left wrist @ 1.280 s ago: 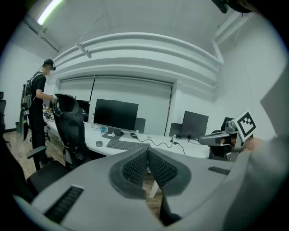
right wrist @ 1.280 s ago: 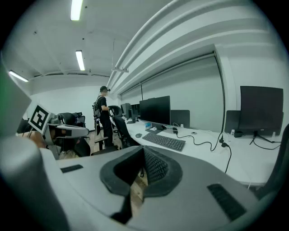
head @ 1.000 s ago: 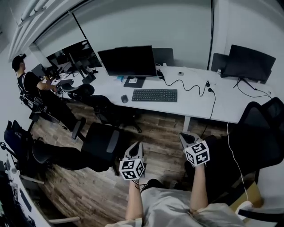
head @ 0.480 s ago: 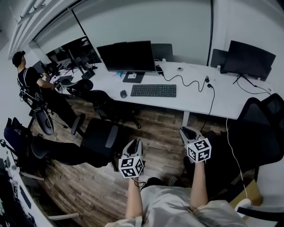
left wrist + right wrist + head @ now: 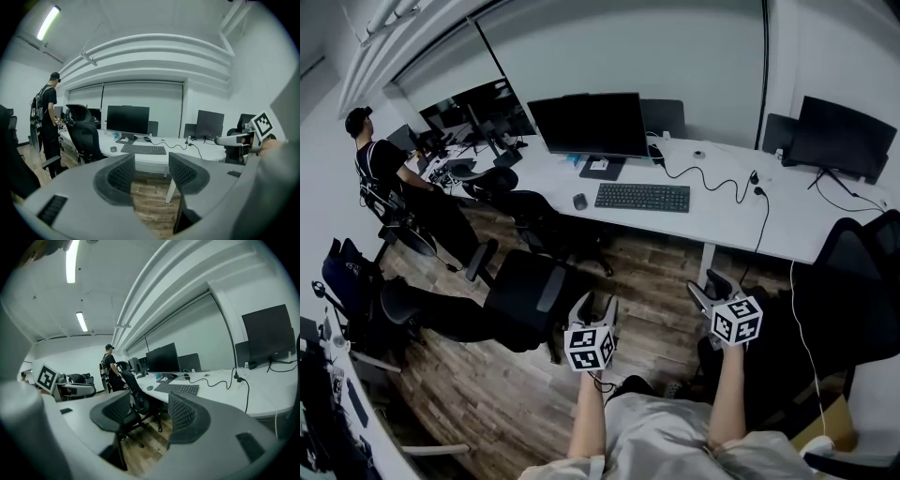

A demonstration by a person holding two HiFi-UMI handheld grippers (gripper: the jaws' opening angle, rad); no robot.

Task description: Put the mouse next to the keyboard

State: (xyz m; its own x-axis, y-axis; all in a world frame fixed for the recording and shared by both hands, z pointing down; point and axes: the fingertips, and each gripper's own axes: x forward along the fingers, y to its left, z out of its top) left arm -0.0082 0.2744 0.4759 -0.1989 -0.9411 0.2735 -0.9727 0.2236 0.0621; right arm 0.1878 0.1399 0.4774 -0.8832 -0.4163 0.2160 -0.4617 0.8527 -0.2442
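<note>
Jaws of left gripper (image 5: pixel 595 306) and right gripper (image 5: pixel 710 286) are seen apart, just opened wider, nothing held between. Mouse (image 5: pixel 579 202), small, dark, rounded, is seen on the white bench (image 5: pixel 722 220) just left of keyboard (image 5: pixel 642 197). Ceiling light strips (image 5: pixel 48 22) are shown only in gripper views. Mouse buttons are too small to be made out.

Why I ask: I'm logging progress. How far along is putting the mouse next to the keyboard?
Done: nothing; the mouse sits on the desk, a gap left of the keyboard. In hand: nothing; left gripper and right gripper have just been opening, empty, far off. Left: the whole move.
</note>
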